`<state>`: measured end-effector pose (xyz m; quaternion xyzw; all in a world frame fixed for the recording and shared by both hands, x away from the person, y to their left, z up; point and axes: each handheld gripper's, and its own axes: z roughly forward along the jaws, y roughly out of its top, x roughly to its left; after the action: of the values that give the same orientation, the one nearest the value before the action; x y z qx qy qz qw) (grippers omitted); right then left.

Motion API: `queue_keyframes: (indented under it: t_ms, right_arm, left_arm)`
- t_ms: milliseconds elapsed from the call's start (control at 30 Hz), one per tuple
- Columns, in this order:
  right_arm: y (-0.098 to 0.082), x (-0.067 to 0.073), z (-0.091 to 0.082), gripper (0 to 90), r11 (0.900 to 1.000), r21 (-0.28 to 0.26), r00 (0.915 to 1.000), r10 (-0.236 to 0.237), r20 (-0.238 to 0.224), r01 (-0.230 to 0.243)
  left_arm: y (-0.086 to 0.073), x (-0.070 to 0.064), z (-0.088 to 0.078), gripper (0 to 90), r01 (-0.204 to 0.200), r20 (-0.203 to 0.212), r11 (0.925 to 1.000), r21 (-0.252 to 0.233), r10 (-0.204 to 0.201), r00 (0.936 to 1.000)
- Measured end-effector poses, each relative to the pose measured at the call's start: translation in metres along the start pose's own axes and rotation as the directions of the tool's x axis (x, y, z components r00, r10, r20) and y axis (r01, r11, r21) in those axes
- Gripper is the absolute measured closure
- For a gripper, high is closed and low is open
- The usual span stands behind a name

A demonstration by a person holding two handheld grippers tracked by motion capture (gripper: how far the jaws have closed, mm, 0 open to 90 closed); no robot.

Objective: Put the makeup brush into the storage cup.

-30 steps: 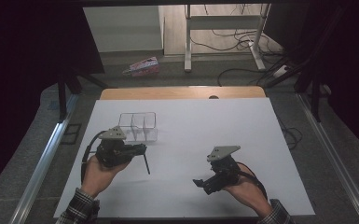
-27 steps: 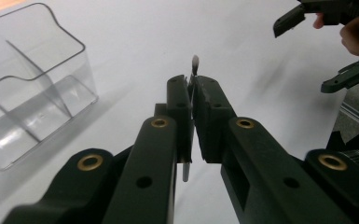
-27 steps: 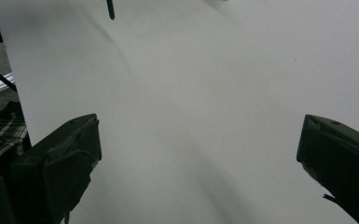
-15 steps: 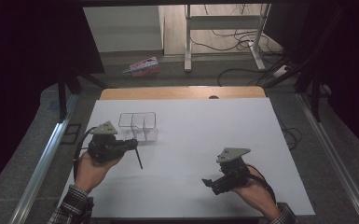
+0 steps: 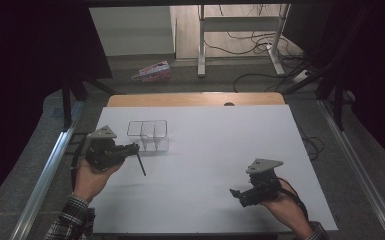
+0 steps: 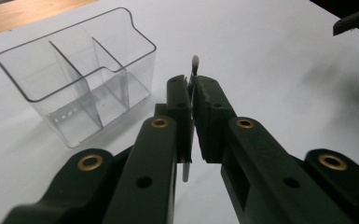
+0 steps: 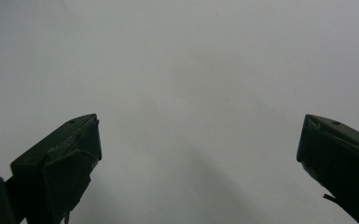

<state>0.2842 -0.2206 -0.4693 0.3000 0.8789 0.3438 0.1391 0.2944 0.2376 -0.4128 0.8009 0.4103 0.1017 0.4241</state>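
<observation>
Both hands have drifted apart since a second ago: the left one has slid out toward the left edge of the white table [image 5: 215, 150], carrying its thin stick away from the clear box, and the right one has pulled back toward the near right corner.

That table, a white sheet with a strip of bare wood along its far edge, carries the whole scene. On its left half stands the clear plastic organizer [image 5: 148, 135], upright, with inner walls that split it into compartments; in the left gripper view [image 6: 81, 84] no thing shows inside it.

Just to the left of the organizer and near it, the left gripper [image 5: 130, 148] sits in the person's left hand [image 5: 91, 180], its jaws pointing toward the box. They are pressed together on a thin dark stick [image 5: 141, 165], which slants down from the tips to the table; in the left gripper view the stick [image 6: 194, 65] pokes out past the closed pads, with a pale end showing below them.

Well apart, at the near right, the right gripper [image 5: 236, 193] rests in the right hand [image 5: 285, 205], jaws spread wide with bare table between them [image 7: 200, 154]
</observation>
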Motion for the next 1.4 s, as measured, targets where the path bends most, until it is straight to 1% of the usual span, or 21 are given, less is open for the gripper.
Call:
queue_keyframes:
  t_ms: [133,200,433,600,767,900,967,1133,1200,1400]
  right_arm:
    - [-0.006,-0.005,-0.003,0.0,1.000,0.002,0.9994,0.019,0.028,-0.019]
    - [-0.008,-0.007,-0.005,0.0,0.999,0.000,0.9986,0.036,0.038,-0.036]
    - [-0.018,-0.012,-0.009,0.0,0.998,0.005,0.9966,0.067,0.049,-0.067]
    - [-0.025,-0.014,-0.011,0.0,0.997,0.021,0.9959,0.069,0.058,-0.070]
    - [-0.030,-0.014,-0.015,0.0,0.997,0.032,0.9956,0.062,0.071,-0.064]
    - [-0.033,-0.014,-0.017,0.0,0.997,0.044,0.9962,0.053,0.069,-0.056]
    - [-0.035,-0.014,-0.019,0.0,0.997,0.045,0.9956,0.058,0.073,-0.062]
    - [-0.038,-0.015,-0.021,0.0,0.996,0.045,0.9948,0.069,0.074,-0.073]
    - [-0.039,-0.016,-0.020,0.0,0.996,0.049,0.9950,0.065,0.075,-0.069]
    - [-0.038,-0.015,-0.020,0.0,0.997,0.047,0.9954,0.058,0.077,-0.062]
  left_arm:
    - [0.000,0.004,-0.001,85.5,0.009,-0.008,1.0000,-0.001,-0.009,0.9999]
    - [0.001,0.006,-0.001,85.5,0.013,-0.012,0.9999,-0.004,-0.013,0.9998]
    - [0.004,0.013,-0.006,85.6,0.036,-0.032,0.9992,-0.016,-0.037,0.9988]
    - [0.007,0.017,-0.010,85.6,0.042,-0.048,0.9989,-0.019,-0.043,0.9979]
    - [0.011,0.023,-0.016,85.6,0.058,-0.054,0.9974,-0.043,-0.060,0.9967]
    - [0.014,0.027,-0.019,85.6,0.065,-0.068,0.9965,-0.052,-0.069,0.9953]
    - [0.016,0.029,-0.021,85.6,0.073,-0.071,0.9956,-0.058,-0.077,0.9945]
    - [0.022,0.032,-0.025,85.6,0.076,-0.083,0.9947,-0.070,-0.081,0.9932]
    - [0.025,0.033,-0.027,85.6,0.074,-0.083,0.9945,-0.074,-0.080,0.9933]
    - [0.033,0.036,-0.029,85.6,0.077,-0.103,0.9927,-0.093,-0.086,0.9910]
